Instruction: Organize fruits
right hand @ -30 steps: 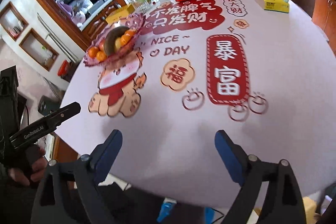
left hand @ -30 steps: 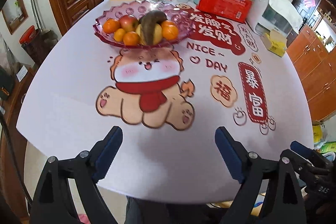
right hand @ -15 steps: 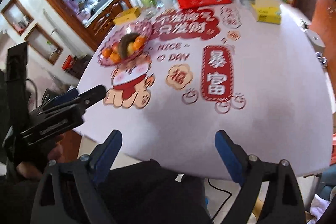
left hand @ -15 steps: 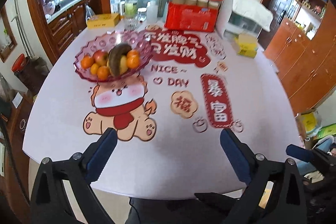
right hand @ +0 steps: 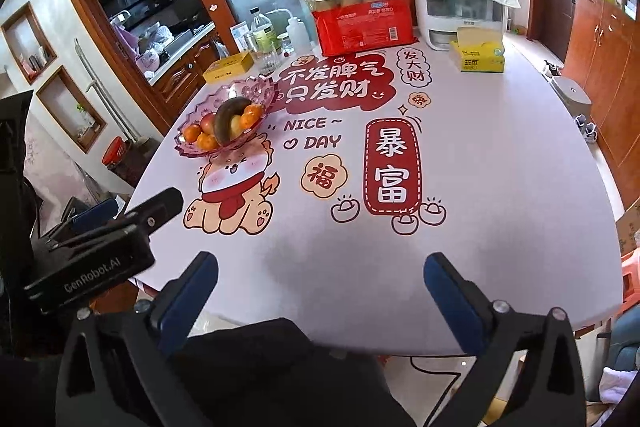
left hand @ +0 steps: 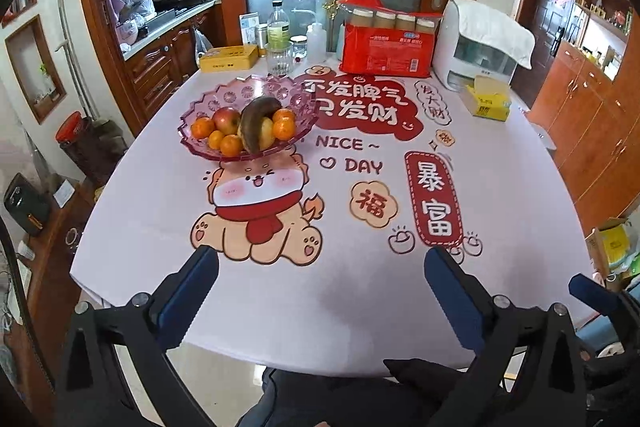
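Red shrink-wrapped pack of jars (left hand: 386, 43), yellow tissue box (left hand: 489, 101) and flat yellow tin (left hand: 228, 58) at the far edge of the white cartoon-printed table (left hand: 360, 291).

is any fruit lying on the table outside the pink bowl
No, the apple, dark banana and oranges all sit inside the pink bowl, and the table around it shows only printed cloth.

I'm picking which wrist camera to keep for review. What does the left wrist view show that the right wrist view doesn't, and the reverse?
Only the left wrist view: the left gripper seen along its own open, empty fingers, and a cardboard box on the floor at right.

Only the right wrist view: the right gripper, likewise open and empty, the left gripper's black body from the side, and a white round container beyond the table's right edge.

Both: the pink fruit bowl holding oranges, an apple and a dark banana, the red bottle pack and the yellow tissue box.
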A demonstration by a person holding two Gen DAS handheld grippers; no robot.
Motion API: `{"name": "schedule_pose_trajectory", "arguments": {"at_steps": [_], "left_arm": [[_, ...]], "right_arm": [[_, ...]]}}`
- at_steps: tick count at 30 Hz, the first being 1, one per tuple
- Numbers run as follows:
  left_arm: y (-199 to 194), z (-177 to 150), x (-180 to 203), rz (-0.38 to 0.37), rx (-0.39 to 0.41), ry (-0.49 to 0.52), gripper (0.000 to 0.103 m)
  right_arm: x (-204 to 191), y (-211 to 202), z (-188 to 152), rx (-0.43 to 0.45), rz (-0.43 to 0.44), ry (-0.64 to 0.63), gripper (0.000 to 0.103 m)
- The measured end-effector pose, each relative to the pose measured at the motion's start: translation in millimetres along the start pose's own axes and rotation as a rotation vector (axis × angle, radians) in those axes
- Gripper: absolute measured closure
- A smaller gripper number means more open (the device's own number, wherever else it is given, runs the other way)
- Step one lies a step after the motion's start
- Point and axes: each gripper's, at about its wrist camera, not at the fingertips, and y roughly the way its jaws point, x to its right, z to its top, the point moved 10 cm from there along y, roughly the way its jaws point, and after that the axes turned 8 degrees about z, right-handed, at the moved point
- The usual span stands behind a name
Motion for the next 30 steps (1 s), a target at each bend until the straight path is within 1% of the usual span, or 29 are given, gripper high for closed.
{"name": "schedule_pose_trajectory", "arguments": {"at_steps": [3, 7, 17, 30], "left_arm": [[-1, -3, -6, 0.02, -0.003, -0.006, 0.001], [-2, -9, -8, 0.036, -0.006, 0.0, 0.001], [-5, -18, -9, 0.02, -0.001, -0.003, 0.001], [-10, -19, -2, 0.01, 0.001, 0.015, 0.001]], "right_arm": [[-3, 1, -2, 0.001, -0.002, -0.003, 0.0], [-9, 3, -5, -0.01, 0.018, -0.015, 0.0], [-13, 5, -11, -0.017, 0.025, -0.016, 0.0], [-13, 3, -17, -0.016, 0.02, -0.002, 0.0]]}}
